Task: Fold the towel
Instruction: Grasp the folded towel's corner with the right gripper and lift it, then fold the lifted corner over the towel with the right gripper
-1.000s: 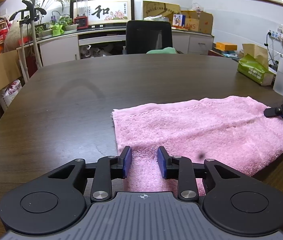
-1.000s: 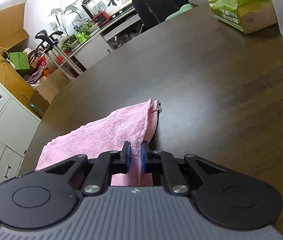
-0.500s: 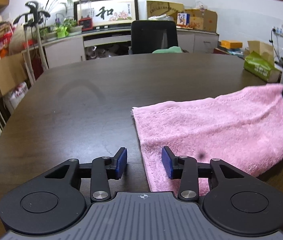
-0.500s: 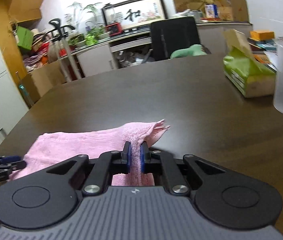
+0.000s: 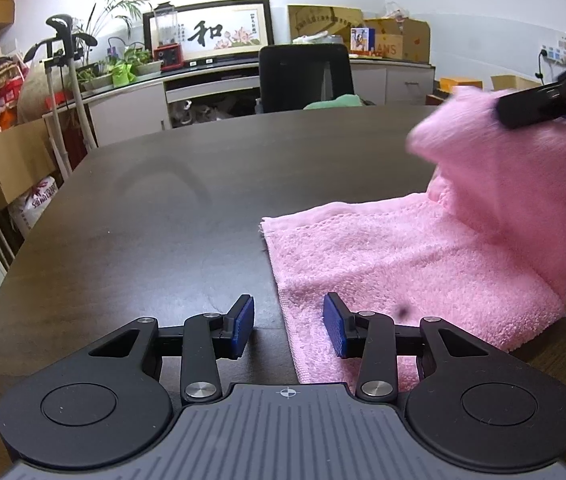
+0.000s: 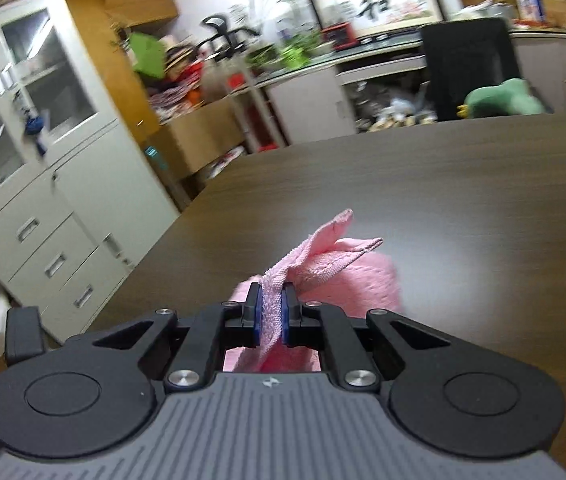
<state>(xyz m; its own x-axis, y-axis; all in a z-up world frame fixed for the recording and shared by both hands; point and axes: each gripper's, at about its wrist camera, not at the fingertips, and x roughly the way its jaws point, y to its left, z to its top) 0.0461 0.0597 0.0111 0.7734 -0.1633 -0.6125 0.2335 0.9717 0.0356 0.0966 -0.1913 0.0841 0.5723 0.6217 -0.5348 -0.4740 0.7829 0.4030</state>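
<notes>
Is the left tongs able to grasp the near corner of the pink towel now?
Probably yes: the left tongs stand open, the pink towel edge lies between the pads, and nothing blocks it.

The setting is an office used partly for storage. A large dark wood-grain worktop [image 5: 211, 184] of meeting-table form fills the centre. Behind the worktop stand a black office chair [image 5: 305, 76] and a low run of white cabinets [image 5: 131, 112] carrying potted plants [image 5: 123, 66] and a framed calligraphy panel [image 5: 209, 32]. Cardboard boxes [image 5: 395, 38] are stacked right of the panel. Glass-door filing cabinets [image 6: 31, 128] stand left of the worktop.
</notes>
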